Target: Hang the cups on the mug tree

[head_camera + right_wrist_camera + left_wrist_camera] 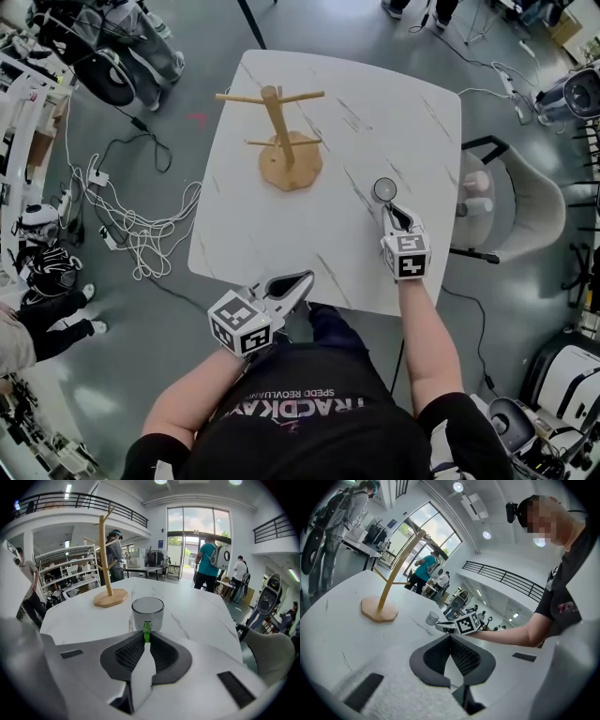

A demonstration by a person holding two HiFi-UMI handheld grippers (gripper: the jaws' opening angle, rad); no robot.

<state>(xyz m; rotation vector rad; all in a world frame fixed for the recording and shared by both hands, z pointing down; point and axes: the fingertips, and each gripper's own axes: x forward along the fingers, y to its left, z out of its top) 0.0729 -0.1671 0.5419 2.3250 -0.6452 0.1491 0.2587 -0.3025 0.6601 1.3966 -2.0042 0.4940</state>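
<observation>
– Now, where is the cup (385,189)?
– Upright on the table (412,103), right side. It stands well apart from the tree (277,122), which is far and left of centre.

– State of the right gripper (389,210)?
– Jaws closed on the cup's green handle (147,631). Only the right gripper view shows this. The head view gives just the round rim from above, at the jaw tips.

– And the left gripper (302,281)?
– Jaws together, nothing between them, at the near table edge. Its own view shows the ribbed dark pads meeting, and the cup side-on beyond the right gripper.

– Materials and shapes?
– Cup: cylindrical, grey, dark rim.
– Tree: light wood, slim post, thin angled pegs, flat many-sided base (110,597).
– Table: white, marble-veined, rounded corners.
</observation>
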